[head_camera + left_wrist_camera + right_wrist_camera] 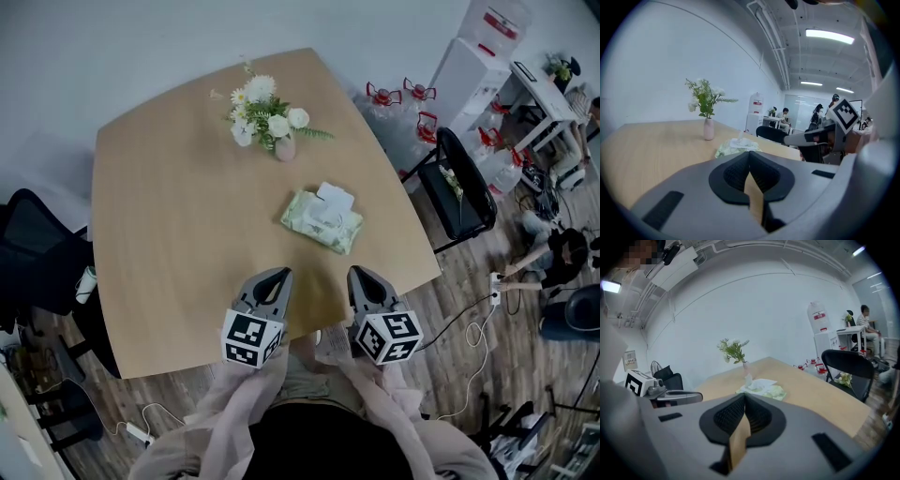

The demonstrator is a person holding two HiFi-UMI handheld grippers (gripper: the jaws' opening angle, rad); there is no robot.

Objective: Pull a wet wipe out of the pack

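Observation:
A pale green wet wipe pack (319, 223) lies on the wooden table (169, 234), right of its middle. Its white flap (335, 197) is lifted at the far end. A white wipe sticks up from the pack (736, 146) in the left gripper view, and shows on the pack (761, 388) in the right gripper view. Both grippers hover side by side over the table's near edge, short of the pack and pointing at it. My left gripper (278, 275) (750, 157) is shut and empty. My right gripper (358, 273) (744, 399) is also shut, with nothing in it.
A small pink vase of white flowers (267, 117) stands at the far side of the table. A black chair (464, 187) is at the table's right, another black chair (37, 253) at its left. Water bottles (403, 103) and cables (469, 328) lie on the floor to the right.

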